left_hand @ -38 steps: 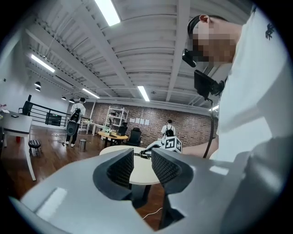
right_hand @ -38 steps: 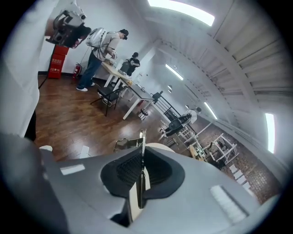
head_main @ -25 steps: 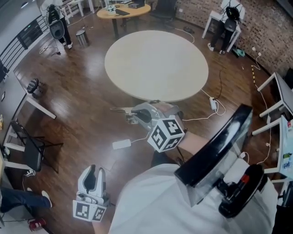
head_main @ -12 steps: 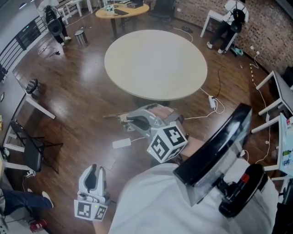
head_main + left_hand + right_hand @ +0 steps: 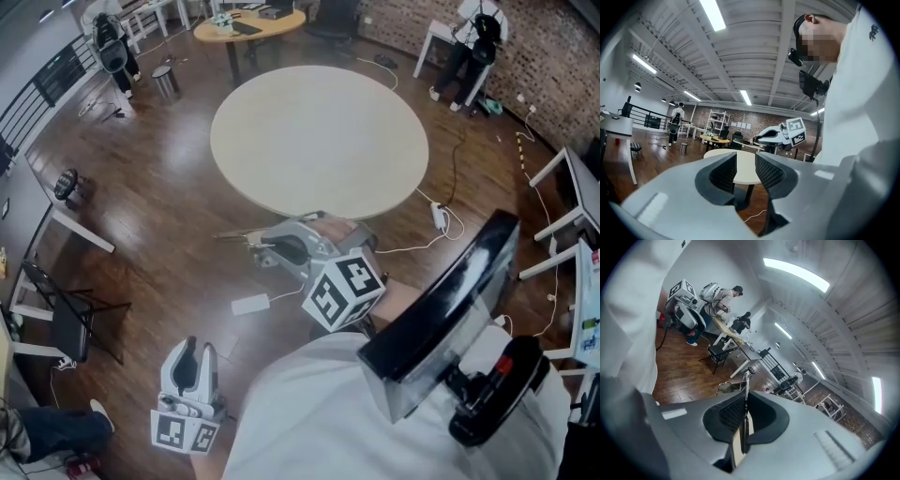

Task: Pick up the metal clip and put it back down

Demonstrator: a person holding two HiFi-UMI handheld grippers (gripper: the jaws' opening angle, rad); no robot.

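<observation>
right tool (image 5: 745,411) tight on thin metal clip (image 5: 747,380), near round table (image 5: 319,131)

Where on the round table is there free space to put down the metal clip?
The whole round table top is bare; its near edge, just beyond the right gripper holding the metal clip, looks easiest. Only the floor right of the table is cluttered, with a power strip and cables.
</observation>
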